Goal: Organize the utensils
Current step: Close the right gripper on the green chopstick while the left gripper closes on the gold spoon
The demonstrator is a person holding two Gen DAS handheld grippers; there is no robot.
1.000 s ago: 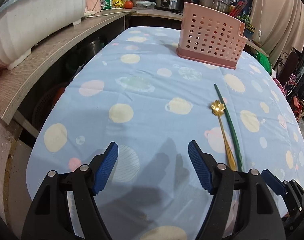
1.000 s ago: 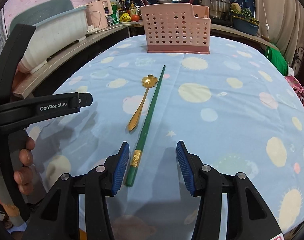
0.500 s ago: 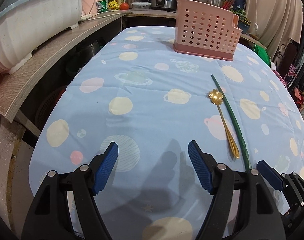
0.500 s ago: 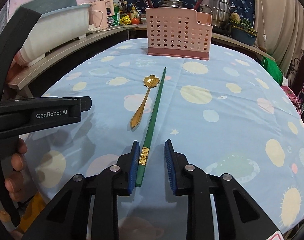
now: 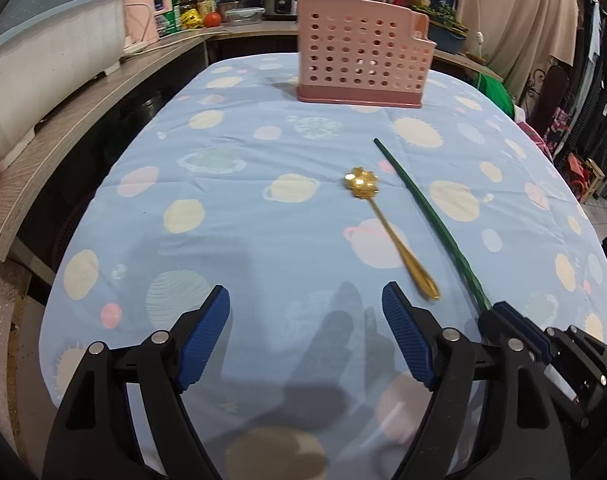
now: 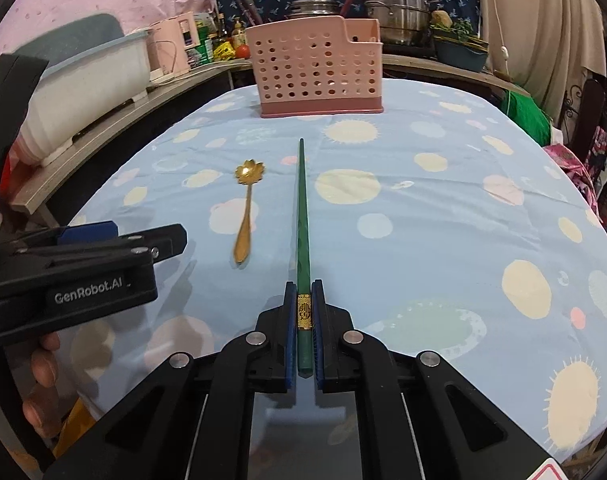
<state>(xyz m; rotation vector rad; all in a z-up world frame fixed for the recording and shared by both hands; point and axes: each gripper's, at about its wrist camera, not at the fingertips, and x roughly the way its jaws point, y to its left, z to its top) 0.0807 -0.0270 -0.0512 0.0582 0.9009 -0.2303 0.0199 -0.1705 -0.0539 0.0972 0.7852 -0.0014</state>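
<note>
- The right gripper [image 6: 303, 316] has its two blue pads pressed together on the thick end of the green chopstick [image 6: 302, 216], at the gold band; nothing else is in its hold.
- The long axis of the chopstick runs straight forward from this gripper. Its thin tip points at the pink utensil basket [image 6: 317, 74], which stands upright at the far side of the table [image 6: 443, 216].
- So the holder lies directly ahead along the stick's own line. In my judgement the coming move is a lift, a carry forward, and a turn of the stick to upright over the basket.
- The left gripper [image 5: 305, 338] hovers low over the tablecloth with its jaws wide apart and nothing between them.
- The gold spoon [image 5: 387, 228] lies flat on the cloth, just left of the chopstick and apart from it. Its flower-shaped bowl is toward the basket and its handle end comes toward the grippers.
- The handle end is near the left gripper's right pad, ahead and a little right, so I judge the left hand is the nearer one for it.
</note>
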